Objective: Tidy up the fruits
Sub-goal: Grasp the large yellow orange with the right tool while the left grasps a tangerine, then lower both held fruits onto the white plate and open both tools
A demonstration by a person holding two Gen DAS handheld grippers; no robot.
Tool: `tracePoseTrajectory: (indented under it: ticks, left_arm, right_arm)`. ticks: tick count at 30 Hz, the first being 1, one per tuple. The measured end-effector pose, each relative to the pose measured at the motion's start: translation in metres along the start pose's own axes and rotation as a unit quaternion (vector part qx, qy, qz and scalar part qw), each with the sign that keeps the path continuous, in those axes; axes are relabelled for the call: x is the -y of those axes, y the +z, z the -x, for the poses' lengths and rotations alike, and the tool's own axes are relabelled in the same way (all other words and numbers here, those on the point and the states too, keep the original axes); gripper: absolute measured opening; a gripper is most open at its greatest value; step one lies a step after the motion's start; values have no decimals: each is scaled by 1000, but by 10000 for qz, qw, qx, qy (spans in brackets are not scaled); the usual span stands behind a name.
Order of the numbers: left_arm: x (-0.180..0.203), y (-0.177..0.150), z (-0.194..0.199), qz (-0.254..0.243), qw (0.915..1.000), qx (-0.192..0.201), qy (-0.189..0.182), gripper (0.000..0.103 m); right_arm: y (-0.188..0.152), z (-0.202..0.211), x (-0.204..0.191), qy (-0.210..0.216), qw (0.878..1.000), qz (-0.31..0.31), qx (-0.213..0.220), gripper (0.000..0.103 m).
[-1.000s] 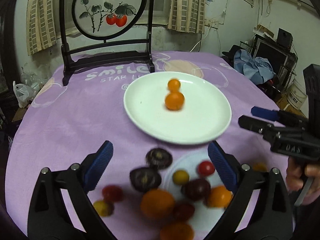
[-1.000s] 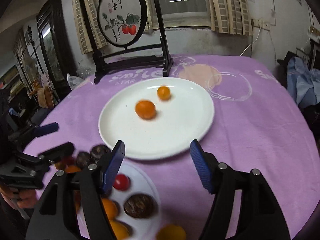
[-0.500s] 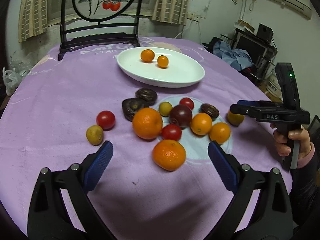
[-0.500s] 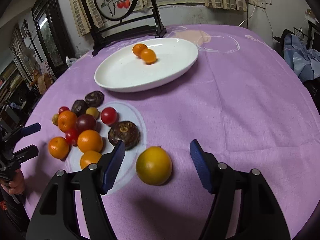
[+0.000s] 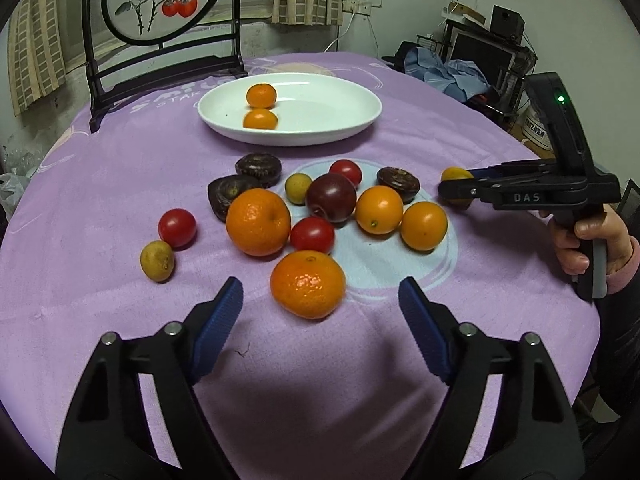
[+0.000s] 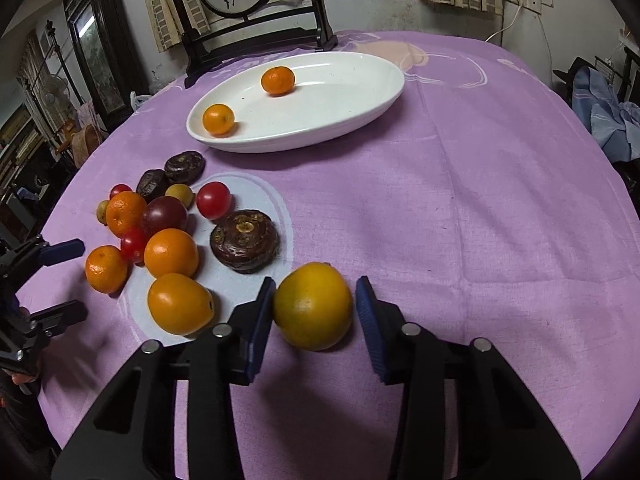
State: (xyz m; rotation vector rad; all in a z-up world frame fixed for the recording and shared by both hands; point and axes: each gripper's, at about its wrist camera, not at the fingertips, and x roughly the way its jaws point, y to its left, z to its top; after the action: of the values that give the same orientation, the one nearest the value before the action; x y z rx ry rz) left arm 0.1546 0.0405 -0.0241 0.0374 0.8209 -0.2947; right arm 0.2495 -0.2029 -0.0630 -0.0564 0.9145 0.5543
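Note:
A white plate (image 5: 360,120) (image 6: 380,92) at the far side of the purple cloth holds two small oranges (image 5: 261,95) (image 6: 278,80). Nearer lies a loose pile of oranges, red tomatoes, a dark plum and brown water chestnuts (image 5: 332,198). My left gripper (image 5: 320,304) has its jaws closing. A mandarin (image 5: 308,284) sits just ahead of its tips, and the pads do not touch it. My right gripper (image 6: 314,300) (image 5: 456,184) is closing on a yellow-orange fruit (image 6: 313,306) that rests on the cloth, with a pad against each side.
A dark wooden stand with a round persimmon painting (image 5: 160,0) rises behind the plate. A person's hand (image 5: 580,240) holds the right gripper's handle. The round table's edge curves close on the near side. Furniture and clothes crowd the room's right.
Both grippers have dropped and pulled back from above the plate to the near fruit. Both pairs of jaws have narrowed, the right pair in around the yellow-orange fruit.

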Motion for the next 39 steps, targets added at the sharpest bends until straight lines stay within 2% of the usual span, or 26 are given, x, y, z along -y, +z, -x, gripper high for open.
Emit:
tracePoseTrajectory:
  ticks: [2, 12, 21, 24, 27, 34, 37, 39]
  left_arm:
    - [-2, 0, -2, 31, 10000, -39, -26, 74]
    - [-3, 2, -10, 97, 9998, -159, -59, 67]
    - [-5, 4, -23, 182, 9990, -397, -37, 54]
    - [-9, 4, -30, 290, 9980, -558, -24, 45]
    - [-11, 5, -32, 352, 9976, -582, -84, 45]
    - [-7, 6, -21, 311, 9988, -349, -117, 45]
    - [-7, 16, -9, 368, 9988, -87, -316, 45]
    - [-10, 35, -6, 503, 9974, 98, -500, 45]
  right_arm:
    - [0, 1, 1, 11, 10000, -28, 4, 38]
    - [0, 8, 9, 312, 9989, -318, 131, 38]
    - [0, 12, 6, 350, 9988, -283, 199, 38]
    - [0, 12, 7, 348, 9987, -300, 201, 38]
    - [0, 11, 7, 339, 9988, -304, 200, 38]
    - [0, 15, 4, 624, 9972, -279, 316, 38]
    - [10, 18, -1, 1002, 9935, -294, 463, 38]
    - [27, 18, -5, 1073, 9915, -322, 656, 38]
